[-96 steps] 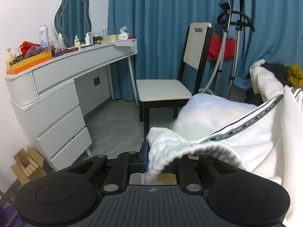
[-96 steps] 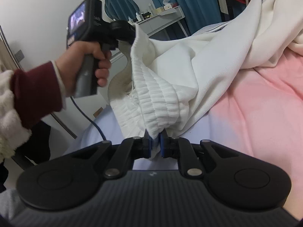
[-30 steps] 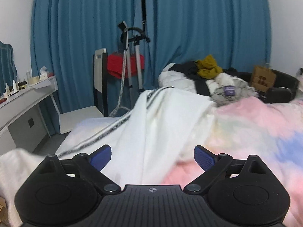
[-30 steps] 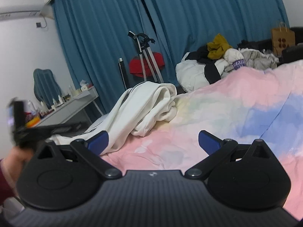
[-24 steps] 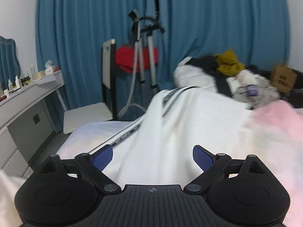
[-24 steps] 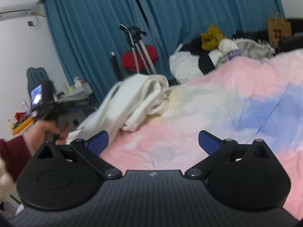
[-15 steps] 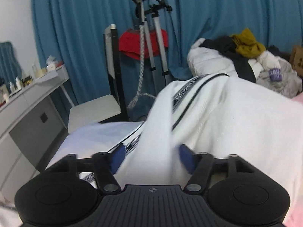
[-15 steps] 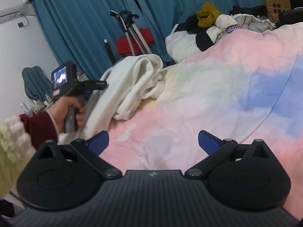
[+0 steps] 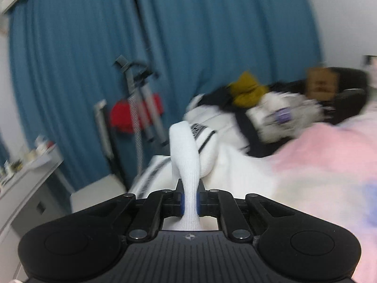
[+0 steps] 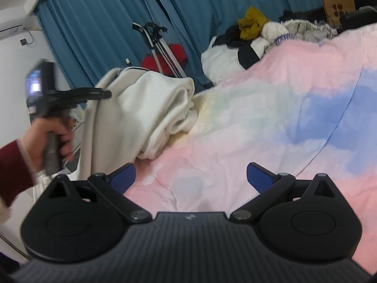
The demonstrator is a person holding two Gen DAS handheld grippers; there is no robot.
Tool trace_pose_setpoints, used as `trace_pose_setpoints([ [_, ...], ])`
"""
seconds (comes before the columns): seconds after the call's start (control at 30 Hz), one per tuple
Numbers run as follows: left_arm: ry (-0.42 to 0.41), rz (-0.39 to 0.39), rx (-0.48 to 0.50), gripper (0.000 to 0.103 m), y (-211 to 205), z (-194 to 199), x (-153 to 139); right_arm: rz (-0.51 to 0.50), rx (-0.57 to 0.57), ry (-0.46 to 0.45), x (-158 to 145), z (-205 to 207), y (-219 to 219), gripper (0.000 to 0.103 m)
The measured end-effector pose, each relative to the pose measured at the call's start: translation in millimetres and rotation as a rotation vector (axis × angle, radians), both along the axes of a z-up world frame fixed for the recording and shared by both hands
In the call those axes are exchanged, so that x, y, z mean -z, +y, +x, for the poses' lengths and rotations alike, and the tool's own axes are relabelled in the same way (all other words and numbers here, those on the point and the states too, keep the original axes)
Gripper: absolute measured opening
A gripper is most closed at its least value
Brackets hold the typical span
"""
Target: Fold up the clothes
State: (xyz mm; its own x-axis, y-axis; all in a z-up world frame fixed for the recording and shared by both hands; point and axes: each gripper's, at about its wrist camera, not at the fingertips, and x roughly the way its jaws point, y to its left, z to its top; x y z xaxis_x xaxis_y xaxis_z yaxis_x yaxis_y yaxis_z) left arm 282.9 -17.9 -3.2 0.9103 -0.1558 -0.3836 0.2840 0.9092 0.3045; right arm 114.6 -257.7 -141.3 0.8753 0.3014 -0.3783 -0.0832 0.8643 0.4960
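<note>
The white garment [image 9: 188, 165] is a soft, finely ribbed knit with a black-and-white patterned trim band; it lies heaped at the left edge of the bed [image 10: 271, 122], whose cover is a smooth, lightly creased fabric in blotchy pink, blue and pale yellow. In the right wrist view the same garment [image 10: 150, 108] looks cream, bunched into thick rounded folds, with one length hanging down over the bed's near-left side.

The left gripper [image 9: 189, 204] is clamped on a narrow strip of the garment: its blue pads [image 9: 181, 204] press the ribbed cloth from both sides, and the strip runs up and away from the jaws in a taut ribbon. Seen from the right wrist, the left hand [image 10: 50, 134], in a dark red sleeve, grips the device's handle at the far left, the black fingers reaching level into the top of the heap.

The right gripper [image 10: 189, 176] stands wide apart, holding nothing, poised over the pink part of the cover near the garment.

Far behind, blue curtains [image 10: 113, 23] hang in vertical pleats, and a pile of mixed clothes [image 10: 259, 33] sits at the bed's far end.
</note>
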Motion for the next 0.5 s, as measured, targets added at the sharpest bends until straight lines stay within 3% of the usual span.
trace_pose_setpoints([
  [0.2,0.03,-0.026,0.168,0.008,-6,-117,9,-0.005,0.042,-0.064,-22,-24,-9,0.102],
  [0.27,0.05,-0.003,0.208,0.008,-7,-155,30,0.0,0.048,-0.082,-28,-30,-10,0.102],
  [0.37,0.147,0.003,0.263,0.008,-2,-200,72,-0.021,0.059,-0.096,-33,-36,-10,0.102],
  [0.5,0.293,0.016,0.242,0.009,-1,-211,119,-0.033,0.052,-0.097,-38,-40,-7,0.102],
])
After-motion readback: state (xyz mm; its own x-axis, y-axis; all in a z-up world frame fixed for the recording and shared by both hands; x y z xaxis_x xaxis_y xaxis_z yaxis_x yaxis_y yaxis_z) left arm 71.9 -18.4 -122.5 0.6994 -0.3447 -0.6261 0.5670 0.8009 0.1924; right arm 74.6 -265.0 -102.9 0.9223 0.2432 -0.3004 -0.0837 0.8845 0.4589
